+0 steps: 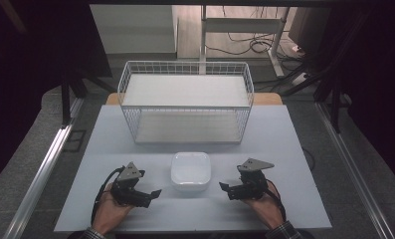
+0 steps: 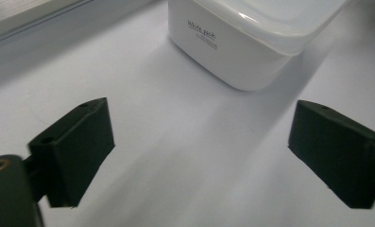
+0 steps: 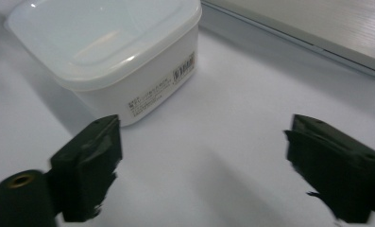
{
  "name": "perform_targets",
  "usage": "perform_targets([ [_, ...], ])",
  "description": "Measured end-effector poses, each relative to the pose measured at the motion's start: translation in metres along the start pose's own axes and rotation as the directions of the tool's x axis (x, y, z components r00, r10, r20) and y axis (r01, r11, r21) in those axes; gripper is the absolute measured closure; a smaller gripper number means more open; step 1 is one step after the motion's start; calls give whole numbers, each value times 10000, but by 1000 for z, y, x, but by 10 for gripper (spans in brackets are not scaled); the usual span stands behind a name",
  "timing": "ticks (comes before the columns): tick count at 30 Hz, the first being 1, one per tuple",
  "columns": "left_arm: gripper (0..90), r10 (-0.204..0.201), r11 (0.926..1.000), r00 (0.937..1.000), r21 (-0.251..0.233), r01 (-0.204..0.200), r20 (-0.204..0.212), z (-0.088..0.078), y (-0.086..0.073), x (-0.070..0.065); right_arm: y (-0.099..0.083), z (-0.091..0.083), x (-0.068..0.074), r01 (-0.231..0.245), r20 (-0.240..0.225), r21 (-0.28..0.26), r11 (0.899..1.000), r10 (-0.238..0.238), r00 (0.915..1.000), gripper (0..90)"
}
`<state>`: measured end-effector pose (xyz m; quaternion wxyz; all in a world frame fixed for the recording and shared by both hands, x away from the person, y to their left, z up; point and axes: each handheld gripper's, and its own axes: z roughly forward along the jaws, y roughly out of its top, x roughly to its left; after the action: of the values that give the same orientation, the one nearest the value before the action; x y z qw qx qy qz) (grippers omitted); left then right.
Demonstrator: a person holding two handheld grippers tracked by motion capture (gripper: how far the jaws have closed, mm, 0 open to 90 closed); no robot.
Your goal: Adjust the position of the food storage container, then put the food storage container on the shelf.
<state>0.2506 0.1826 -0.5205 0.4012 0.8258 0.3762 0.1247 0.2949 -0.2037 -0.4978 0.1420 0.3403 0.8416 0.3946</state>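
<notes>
A lidded white square plastic container (image 1: 190, 171) sits on the tabletop (image 1: 284, 149) between the left hand-held gripper (image 1: 150, 195) and right hand-held gripper (image 1: 226, 189), both spread wide, empty. Uneven squeezing could skid it sideways.

Wire basket (image 1: 185, 69), lidded white container (image 1: 190, 171).

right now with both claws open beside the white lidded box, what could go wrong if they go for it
1. The white square plastic box with its translucent lid sits loose on the smooth pale table; a push from only the left claw or the right claw would probably slide it.
2. The white wire basket stands just behind it, so a lift could clip the wires.
</notes>
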Motion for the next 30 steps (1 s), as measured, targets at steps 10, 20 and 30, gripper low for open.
perform_targets([
  [10, 61, -83, 9996, 9995, -270, 75, -293, -1, -2, 5, -4, 3, 2, 281, -105, 0, 9996, -280, 9996, 11],
  [20, 68, -534, 9966, 9981, -608, 552, 305, 2, -3, 13, -3, 3, 0, 420, -12, 26, 9991, -420, 9991, 9],
  [30, 70, -686, 9964, 9932, -440, 730, 941, 5, 15, 6, 6, 3, 4, 319, -160, -115, 9994, -321, 9994, 12],
])
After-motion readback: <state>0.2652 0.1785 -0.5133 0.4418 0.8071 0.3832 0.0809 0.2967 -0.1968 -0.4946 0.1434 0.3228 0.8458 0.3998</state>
